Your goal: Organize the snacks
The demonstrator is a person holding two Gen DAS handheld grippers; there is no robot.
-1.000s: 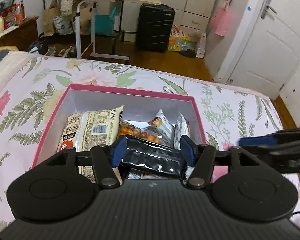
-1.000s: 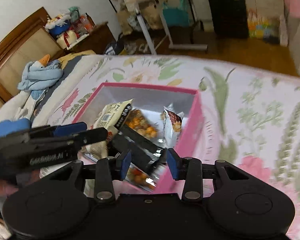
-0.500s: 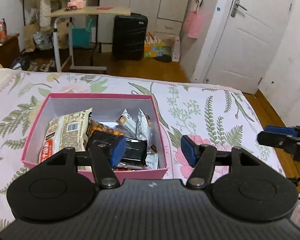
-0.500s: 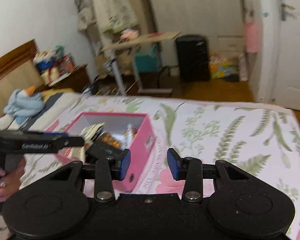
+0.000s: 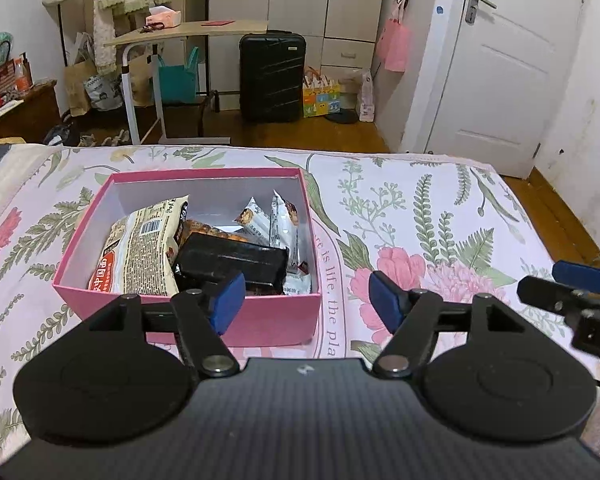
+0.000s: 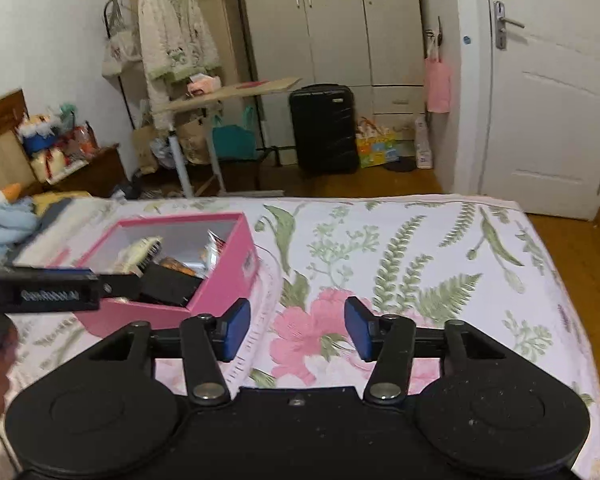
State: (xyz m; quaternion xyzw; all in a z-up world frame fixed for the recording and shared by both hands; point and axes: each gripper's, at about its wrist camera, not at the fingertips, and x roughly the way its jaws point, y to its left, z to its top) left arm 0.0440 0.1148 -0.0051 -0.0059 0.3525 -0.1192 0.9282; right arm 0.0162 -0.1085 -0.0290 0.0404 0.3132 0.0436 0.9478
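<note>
A pink box (image 5: 236,320) sits on the flowered bedspread, and the right wrist view shows the pink box (image 6: 228,280) at its left. Inside lie a beige noodle packet (image 5: 140,248), a black packet (image 5: 232,260) on top, an orange snack bag (image 5: 216,234) and small white sachets (image 5: 276,224). My left gripper (image 5: 306,300) hangs above the box's near right corner, jaws opening, nothing between them. My right gripper (image 6: 296,328) is over the bedspread to the right of the box, jaws opening and empty. The right gripper (image 5: 572,284) shows at the left view's right edge.
The flowered bedspread (image 6: 440,264) stretches right of the box to the bed's edge. Beyond the bed stand a rolling side table (image 5: 188,34), a black suitcase (image 5: 272,76) and a white door (image 5: 508,64). A blue soft toy (image 6: 4,220) lies at the bed's left.
Both grippers drew back from the box and the view widened. The black packet, earlier between the left jaws, now lies in the box. Both pairs of jaws stand wider apart.
</note>
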